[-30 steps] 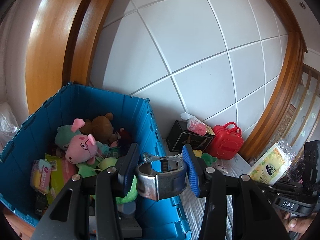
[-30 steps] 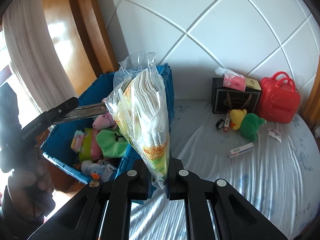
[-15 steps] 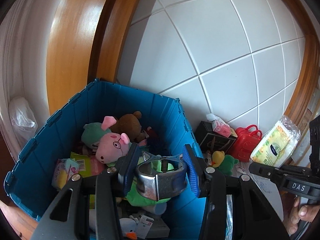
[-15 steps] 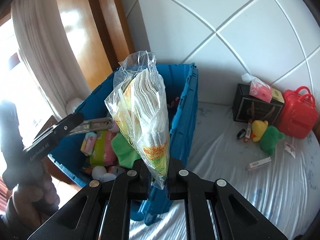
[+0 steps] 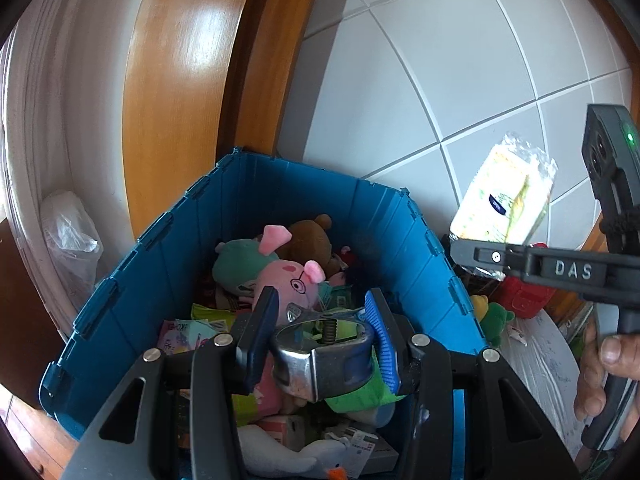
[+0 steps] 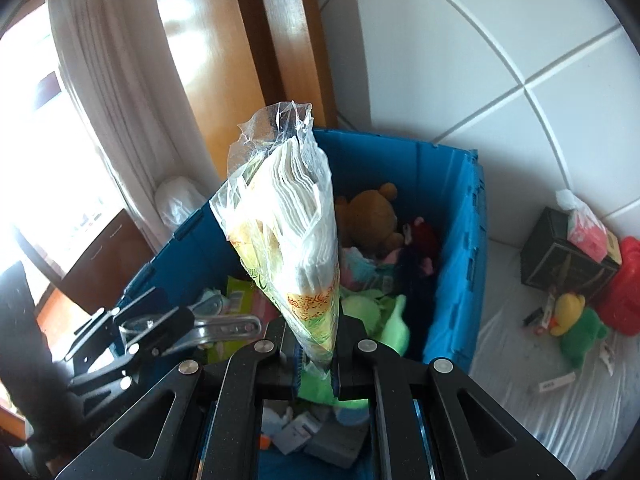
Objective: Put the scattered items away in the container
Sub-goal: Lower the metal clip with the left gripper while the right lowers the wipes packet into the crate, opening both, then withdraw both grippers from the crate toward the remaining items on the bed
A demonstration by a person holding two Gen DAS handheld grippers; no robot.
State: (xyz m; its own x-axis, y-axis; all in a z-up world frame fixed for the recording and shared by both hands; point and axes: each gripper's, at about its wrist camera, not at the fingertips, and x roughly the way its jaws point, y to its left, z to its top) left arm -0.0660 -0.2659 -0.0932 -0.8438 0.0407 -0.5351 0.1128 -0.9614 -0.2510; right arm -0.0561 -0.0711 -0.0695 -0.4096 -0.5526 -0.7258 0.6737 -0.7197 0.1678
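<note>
A blue plastic crate [image 5: 304, 168] [image 6: 456, 272] holds plush toys, among them a pink pig [image 5: 288, 284] and a brown bear [image 6: 368, 216], plus packets and small boxes. My left gripper [image 5: 320, 312] [image 6: 160, 324] hovers over the crate's near side, shut on a shiny metal tool with a spring [image 5: 324, 352] [image 6: 224, 326]. My right gripper [image 6: 316, 360] [image 5: 464, 248] is shut on the lower end of a clear-wrapped tissue pack [image 6: 288, 220] [image 5: 504, 196]. The pack stands upright above the crate's near right rim.
On the white sheet [image 6: 540, 432] right of the crate sit a black box [image 6: 560, 252] topped by a pink packet, a red case [image 6: 624, 292], a yellow-green plush [image 6: 576, 328] and small cartons [image 6: 552, 384]. A white bag [image 5: 68, 220] lies left of the crate by the curtain. A hand [image 5: 600, 380] grips the right handle.
Both grippers have swung left over the crate, which now fills the lower views. The tissue pack went from above the sheet to above the crate. Both grips are unchanged.
</note>
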